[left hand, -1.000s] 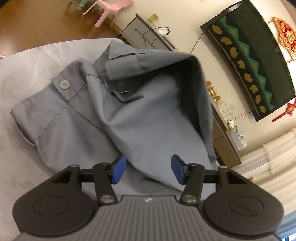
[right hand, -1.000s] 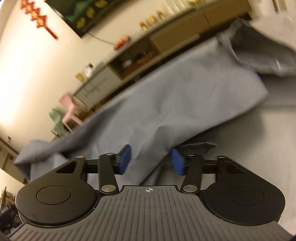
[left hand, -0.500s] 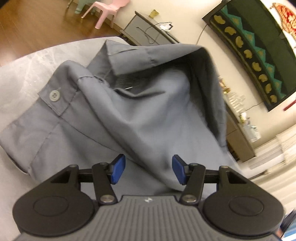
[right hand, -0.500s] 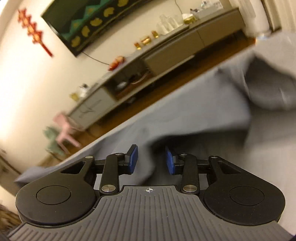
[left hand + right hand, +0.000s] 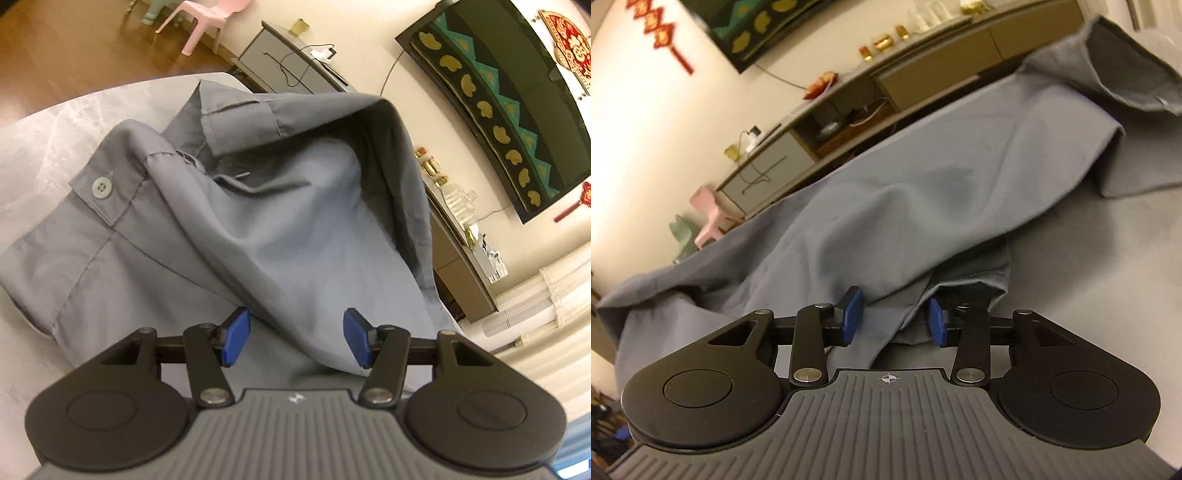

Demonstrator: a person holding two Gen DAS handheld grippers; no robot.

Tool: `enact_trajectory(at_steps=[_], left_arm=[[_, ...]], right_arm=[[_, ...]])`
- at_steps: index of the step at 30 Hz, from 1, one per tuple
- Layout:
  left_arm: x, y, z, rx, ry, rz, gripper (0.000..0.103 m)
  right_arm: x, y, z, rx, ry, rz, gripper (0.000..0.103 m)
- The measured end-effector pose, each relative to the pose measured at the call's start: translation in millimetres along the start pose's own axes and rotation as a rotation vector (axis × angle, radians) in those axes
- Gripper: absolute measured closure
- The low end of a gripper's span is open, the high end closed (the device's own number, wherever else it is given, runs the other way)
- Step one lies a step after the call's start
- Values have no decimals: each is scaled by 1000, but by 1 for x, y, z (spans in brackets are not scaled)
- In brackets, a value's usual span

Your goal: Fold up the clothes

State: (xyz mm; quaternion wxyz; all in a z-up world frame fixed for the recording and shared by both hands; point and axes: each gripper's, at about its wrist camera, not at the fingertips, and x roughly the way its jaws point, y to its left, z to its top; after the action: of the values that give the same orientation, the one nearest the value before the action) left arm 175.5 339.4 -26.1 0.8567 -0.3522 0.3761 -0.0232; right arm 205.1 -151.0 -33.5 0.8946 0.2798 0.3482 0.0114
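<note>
A grey button-up shirt (image 5: 288,229) lies crumpled on a pale marbled table (image 5: 55,136), one flap raised in a hood-like arch at the right. A cuff with a grey button (image 5: 100,187) faces left. My left gripper (image 5: 296,339) is open at the near edge, and cloth runs between and under its blue pads. In the right wrist view the same shirt (image 5: 923,177) spreads away in low folds. My right gripper (image 5: 894,319) is partly open, a bunched fold of the hem lying between its fingers.
Bare table (image 5: 1108,295) stretches to the right of the right gripper. Beyond the table stand a low sideboard (image 5: 923,85), a wall television (image 5: 517,92), a grey cabinet (image 5: 280,66) and a pink child's chair (image 5: 207,18) on the wood floor.
My right gripper narrowed from wide open, tipped up, then came back down onto the hem fold. The left gripper stayed open and shifted slightly; the raised flap moved a little.
</note>
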Motion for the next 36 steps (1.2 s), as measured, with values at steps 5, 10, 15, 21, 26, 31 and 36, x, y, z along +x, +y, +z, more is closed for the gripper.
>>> enact_trajectory(at_steps=[5,10,15,21,26,31,36], left_arm=[[3,-7,2,-3,-8,-9,48],[13,-9,-6,21,2,30,48],[31,5,-7,21,18,139,50],[18,8,2,0,-48,165,52],[19,3,-1,-11,-34,185,52],[-13,23,-27,-159,19,66,45],[-23,45,-33,-224,5,22,39]], right_arm=[[-17,-7,-17,81,23,170,65],[-8,7,-32,19,95,217,64],[-51,37,-29,-43,-40,249,103],[-202,87,-34,-219,-402,362,103],[-230,83,-22,-278,-319,261,100],[-129,22,-41,-67,14,188,60],[-54,15,-50,-22,74,130,53]])
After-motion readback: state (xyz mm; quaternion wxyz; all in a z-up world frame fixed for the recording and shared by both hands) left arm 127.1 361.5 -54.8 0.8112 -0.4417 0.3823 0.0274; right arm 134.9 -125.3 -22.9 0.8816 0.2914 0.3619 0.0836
